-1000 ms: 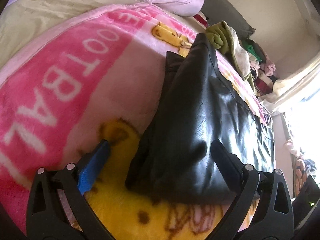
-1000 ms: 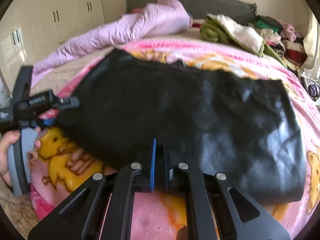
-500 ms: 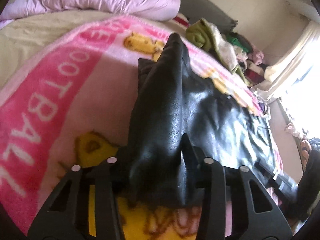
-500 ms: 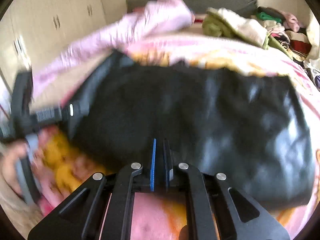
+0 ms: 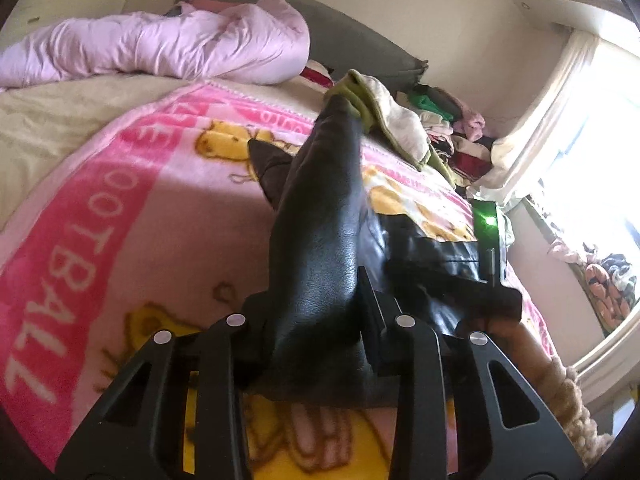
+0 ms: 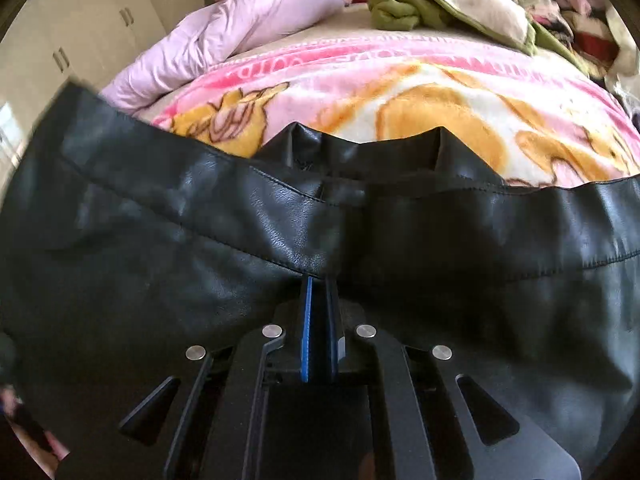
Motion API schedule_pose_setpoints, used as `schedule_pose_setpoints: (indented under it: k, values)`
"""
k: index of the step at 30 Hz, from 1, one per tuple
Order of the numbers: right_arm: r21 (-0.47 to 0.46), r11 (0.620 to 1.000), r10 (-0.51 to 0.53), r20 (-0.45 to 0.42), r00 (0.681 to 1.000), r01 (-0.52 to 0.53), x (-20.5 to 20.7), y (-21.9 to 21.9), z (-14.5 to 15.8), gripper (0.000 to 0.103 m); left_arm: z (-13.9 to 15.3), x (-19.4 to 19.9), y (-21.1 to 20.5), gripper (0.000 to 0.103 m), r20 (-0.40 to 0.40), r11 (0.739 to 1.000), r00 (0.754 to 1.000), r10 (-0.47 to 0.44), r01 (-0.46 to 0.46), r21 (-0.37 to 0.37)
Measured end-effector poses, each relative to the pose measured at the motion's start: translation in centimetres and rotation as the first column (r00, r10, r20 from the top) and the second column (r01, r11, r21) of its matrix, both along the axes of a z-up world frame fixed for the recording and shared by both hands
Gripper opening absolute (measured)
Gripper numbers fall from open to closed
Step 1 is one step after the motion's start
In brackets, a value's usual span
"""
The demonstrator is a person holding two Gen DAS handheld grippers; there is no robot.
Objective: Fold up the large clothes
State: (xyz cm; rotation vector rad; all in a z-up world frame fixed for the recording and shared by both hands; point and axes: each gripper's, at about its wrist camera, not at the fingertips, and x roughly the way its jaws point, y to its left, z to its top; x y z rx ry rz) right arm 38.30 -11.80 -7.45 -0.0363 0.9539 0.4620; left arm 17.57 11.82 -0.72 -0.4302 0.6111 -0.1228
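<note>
A large black leather-look garment point(image 5: 320, 264) is lying across a pink fleece blanket printed with yellow cartoon bears and white lettering point(image 5: 100, 240) that is covering the bed. The left gripper point(image 5: 316, 320) is closing on a bunched fold of the garment – the material is filling the gap between its two black fingers point(image 5: 372, 320) and rising away from them in a steep ridge toward the far side of the bed, its near end hanging clear of the blanket.

In the right wrist view, the right gripper point(image 6: 319, 292) is pinching a seamed edge of the same garment point(image 6: 240, 248); its blue-padded fingers point(image 6: 306, 320) are standing almost together, with the seam going in between their tips. From there the garment is stretching left and right across the whole view, and its notched far edge is lying on the blanket point(image 6: 440, 92) – the left portion is blurred, so how it is hanging there is hard to make out.

Beyond the garment, a crumpled pale lilac quilted duvet point(image 5: 180, 48) is lying along the head of the bed against a dark grey headboard point(image 5: 360, 40). An olive-green and cream garment point(image 5: 384, 120) is sitting just past the black ridge, beside a heap of mixed clothes point(image 5: 452, 128) in the corner near a bright curtained window point(image 5: 592, 168).
</note>
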Motion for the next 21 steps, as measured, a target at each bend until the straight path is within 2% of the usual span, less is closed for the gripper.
schedule_pose_setpoints:
  k: [3,5,8,10,12,14,15,17,19,20,21]
  values:
    - [0.047,0.999,0.006,-0.011,1.0,-0.005,-0.6,-1.1,1.5,0.006,1.0,-0.3,-0.6,0.025,0.035,1.0,0.999,-0.002,0.002,0.01]
    - [0.135,0.99,0.036,0.027,0.999,-0.039,-3.6,-2.6,4.2,0.006,1.2,-0.5,-0.8,0.025,0.043,1.0,0.999,-0.005,0.005,0.007]
    - [0.121,0.989,0.08,0.06,0.995,-0.087,-8.1,-3.3,5.8,0.006,1.7,-0.6,-1.3,0.025,0.055,1.0,0.998,-0.009,0.009,0.003]
    - [0.117,0.984,0.132,0.043,0.99,-0.136,-11.1,-3.8,5.4,0.006,2.1,-0.7,-1.6,0.025,0.066,1.0,0.998,-0.012,0.012,0.0]
    - [0.102,0.98,0.17,-0.005,0.985,-0.169,-12.8,-3.8,3.8,0.006,2.4,-0.7,-2.1,0.025,0.072,1.0,0.997,-0.008,0.007,0.012]
    - [0.035,0.984,0.173,-0.036,0.984,-0.172,-13.3,-3.4,1.5,0.006,2.6,-0.7,-2.9,0.025,0.071,1.0,0.997,-0.01,0.009,0.023]
    - [0.034,0.985,0.173,-0.04,0.984,-0.172,-13.3,-3.5,0.6,0.006,2.7,-0.8,-3.4,0.025,0.072,1.0,0.997,-0.011,0.009,0.03]
    - [0.071,0.982,0.177,-0.06,0.982,-0.173,-12.9,-4.0,1.2,0.007,3.1,-1.0,-4.1,0.025,0.085,0.998,0.996,-0.002,-0.003,0.061]
    - [0.139,0.977,0.162,0.001,0.987,-0.161,-12.8,-4.8,4.5,0.011,3.5,-1.1,-4.6,0.025,0.094,0.999,0.996,-0.002,-0.003,0.054]
    - [0.167,0.973,0.154,0.048,0.987,-0.16,-12.9,-5.2,6.5,0.02,3.7,-1.2,-4.9,0.025,0.099,0.998,0.995,0.0,-0.007,0.062]
    - [0.205,0.965,0.147,0.091,0.985,-0.163,-13.0,-5.5,9.0,0.036,4.0,-1.3,-5.4,0.025,0.107,0.996,0.994,0.002,-0.011,0.084]
